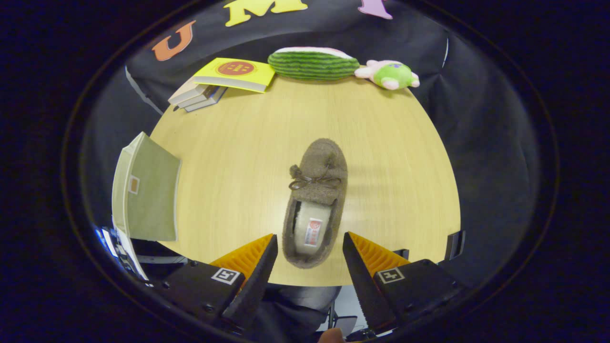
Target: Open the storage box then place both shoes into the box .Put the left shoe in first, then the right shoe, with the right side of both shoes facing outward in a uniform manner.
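Occluded, cropped and illegible areas

The grey-green fabric storage box (145, 195) is cut off along its near lower side, so its interior cannot be seen. The brown fuzzy slipper (317, 200) carries an insole label too small to make out. The stacked books (198, 95) lie partly covered by the yellow booklet (236, 74).

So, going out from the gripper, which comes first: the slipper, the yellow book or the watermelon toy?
1. Slipper: heel between the open gripper fingers, toe pointing away.
2. Yellow book: far table edge, beyond the fingers, to the left.
3. Watermelon toy: far edge too, beside the book; these two are too close to rank.
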